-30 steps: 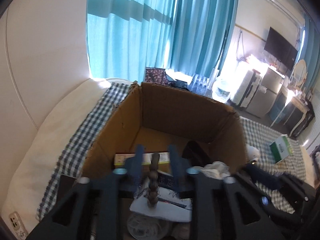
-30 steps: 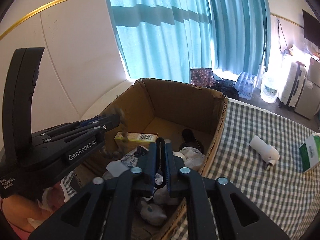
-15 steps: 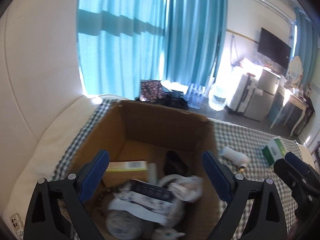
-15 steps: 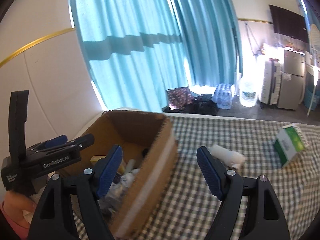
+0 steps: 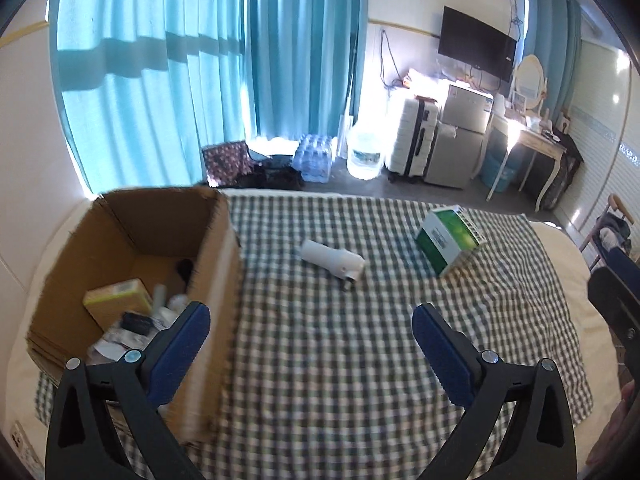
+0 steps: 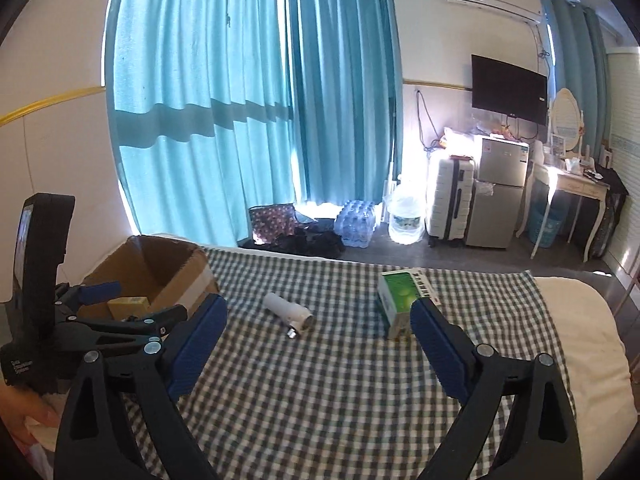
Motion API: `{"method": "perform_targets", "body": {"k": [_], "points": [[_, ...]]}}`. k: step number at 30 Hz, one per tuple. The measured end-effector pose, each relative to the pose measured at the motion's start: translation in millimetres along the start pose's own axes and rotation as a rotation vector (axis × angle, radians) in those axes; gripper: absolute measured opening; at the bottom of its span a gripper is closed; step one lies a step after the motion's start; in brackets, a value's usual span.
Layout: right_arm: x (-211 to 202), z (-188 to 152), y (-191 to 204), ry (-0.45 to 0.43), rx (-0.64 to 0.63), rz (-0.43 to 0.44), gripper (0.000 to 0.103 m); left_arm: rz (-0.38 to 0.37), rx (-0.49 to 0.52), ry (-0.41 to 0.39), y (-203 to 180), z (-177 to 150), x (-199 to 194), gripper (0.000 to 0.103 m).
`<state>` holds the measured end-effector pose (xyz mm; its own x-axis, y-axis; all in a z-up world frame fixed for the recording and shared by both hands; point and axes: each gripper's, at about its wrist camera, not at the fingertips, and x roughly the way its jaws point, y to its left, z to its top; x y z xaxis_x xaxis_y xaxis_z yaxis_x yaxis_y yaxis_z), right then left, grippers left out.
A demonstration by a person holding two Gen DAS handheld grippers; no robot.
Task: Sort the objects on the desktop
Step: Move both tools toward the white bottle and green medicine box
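Note:
An open cardboard box (image 5: 222, 264) stands at the left end of the checked cloth and holds a yellow-green carton (image 5: 116, 296) among several small items. A white bottle (image 5: 332, 258) lies on its side mid-cloth. A green and white carton (image 5: 448, 238) sits further right. My left gripper (image 5: 310, 316) hovers beside the box's right wall, its jaws opening with nothing between them. My right gripper (image 6: 318, 306) hangs above the cloth short of the bottle (image 6: 286, 310) and the green carton (image 6: 400, 296), its jaws also opening and empty.
The checked cloth (image 5: 340, 380) covers a white bed against the left wall. Beyond its far edge the floor holds a patterned bag (image 6: 272, 220), a pack of water bottles (image 6: 356, 220), a water jug (image 6: 406, 220), a suitcase (image 6: 448, 196) and a small fridge (image 6: 498, 188).
Both grippers were over the box, shut on small items. They have opened, the items are gone from the jaws, and both have swung right over the cloth.

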<state>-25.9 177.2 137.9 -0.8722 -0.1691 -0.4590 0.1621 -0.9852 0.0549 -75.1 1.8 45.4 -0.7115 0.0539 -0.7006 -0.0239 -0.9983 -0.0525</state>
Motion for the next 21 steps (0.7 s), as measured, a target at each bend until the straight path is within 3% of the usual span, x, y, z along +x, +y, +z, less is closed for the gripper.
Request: {"method": "perform_targets", "body": {"k": [8,21], "points": [[41.1,-18.0,-66.2,0.062,0.067,-0.039,0.095,0.036,-0.118,0.078,-10.5,4.6,66.9,0.103],[191.4,-31.7,-120.4,0.171,-0.015,-0.028,0.094,0.124,-0.252,0.167,6.3,21.8,213.2,0.103]]}}
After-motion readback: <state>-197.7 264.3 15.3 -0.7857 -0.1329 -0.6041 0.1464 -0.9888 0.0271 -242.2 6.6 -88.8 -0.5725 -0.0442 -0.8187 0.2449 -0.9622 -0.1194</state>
